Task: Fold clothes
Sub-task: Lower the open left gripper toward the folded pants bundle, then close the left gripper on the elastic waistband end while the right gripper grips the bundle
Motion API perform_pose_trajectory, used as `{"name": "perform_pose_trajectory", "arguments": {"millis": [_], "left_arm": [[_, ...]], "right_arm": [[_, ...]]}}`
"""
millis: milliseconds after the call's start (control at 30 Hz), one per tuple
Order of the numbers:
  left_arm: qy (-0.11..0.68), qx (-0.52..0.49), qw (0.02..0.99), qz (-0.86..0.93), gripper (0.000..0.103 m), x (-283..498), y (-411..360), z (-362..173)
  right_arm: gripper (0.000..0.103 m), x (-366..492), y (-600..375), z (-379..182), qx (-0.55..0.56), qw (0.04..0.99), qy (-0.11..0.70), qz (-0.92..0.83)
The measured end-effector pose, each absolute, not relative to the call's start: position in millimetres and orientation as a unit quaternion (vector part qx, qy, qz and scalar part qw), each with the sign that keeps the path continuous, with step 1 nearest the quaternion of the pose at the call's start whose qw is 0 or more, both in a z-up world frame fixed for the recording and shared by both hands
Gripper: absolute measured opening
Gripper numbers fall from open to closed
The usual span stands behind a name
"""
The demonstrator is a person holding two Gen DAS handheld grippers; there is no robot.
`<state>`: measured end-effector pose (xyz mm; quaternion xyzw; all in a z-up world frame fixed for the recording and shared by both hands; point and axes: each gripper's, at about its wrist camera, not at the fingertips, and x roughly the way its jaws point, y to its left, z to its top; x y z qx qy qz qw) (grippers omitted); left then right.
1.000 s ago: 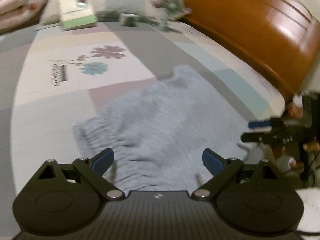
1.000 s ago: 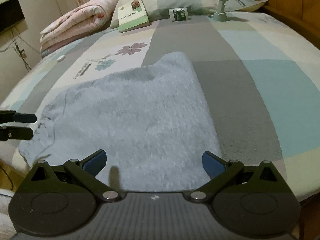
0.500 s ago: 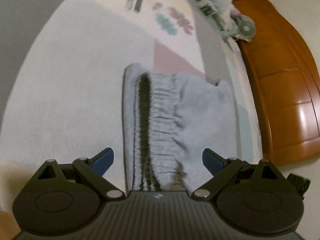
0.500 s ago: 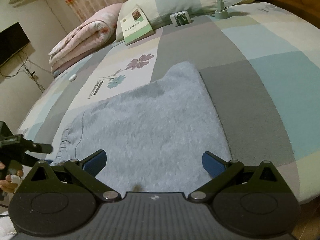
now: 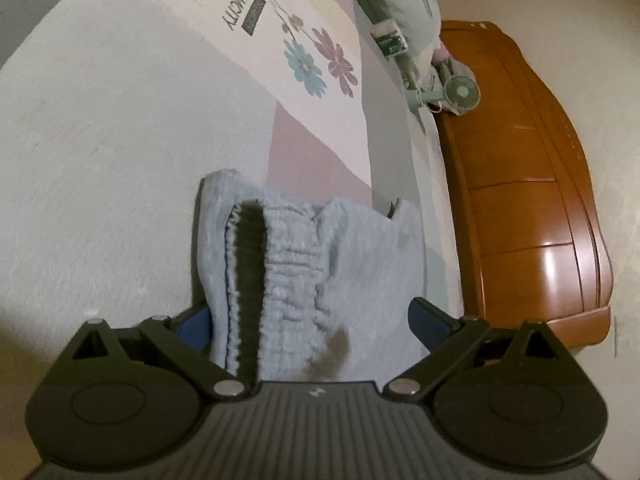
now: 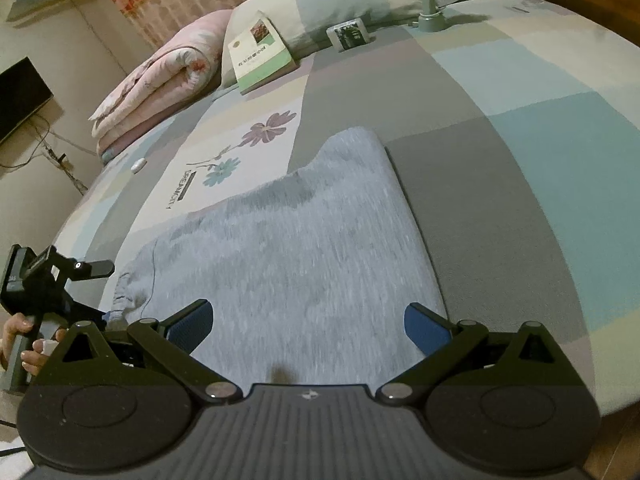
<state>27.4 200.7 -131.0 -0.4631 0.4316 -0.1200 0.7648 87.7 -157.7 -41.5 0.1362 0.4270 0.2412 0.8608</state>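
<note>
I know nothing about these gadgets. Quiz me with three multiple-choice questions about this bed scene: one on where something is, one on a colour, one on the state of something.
1. Where does the book rest?
A. against the pillow
B. on the floor
C. on the garment

2. What colour is the garment spread on the bed?
A. red
B. light grey-blue
C. black

3. How are the fingers of the right hand-held gripper set?
A. clamped on the cloth
B. shut on nothing
C. spread open over the cloth

Answers: 1 A, the book leans on the pillow's front. 2 B, the fleecy cloth is pale grey-blue. 3 C, both blue pads stand wide apart.
</note>
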Motion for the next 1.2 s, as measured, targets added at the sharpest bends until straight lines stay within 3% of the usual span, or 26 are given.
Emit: {"name": "perform_pose_trajectory", "arguments": {"millis": [333,733,1200], "left_arm": [[0.455,-0.497,0.725,-0.143,0.098,-4.8,194.0,-137.8],[0.449,-0.514,0.717,-0.140,0.098,15.6,198.9,-137.2],[0.444,-0.502,0.730,-0.131,0.098,38.6,189.9,-137.2]], "right_arm": [[0.103,115.1,-177.6,-42.3,0.157,0.835,0.458,0.260],[0.103,167.8,-207.6,-76.4,0.236,0.755,0.540,0.288],[0.103,241.5,-178.5,-95.7,0.301,0.673,0.567,0.368]]}}
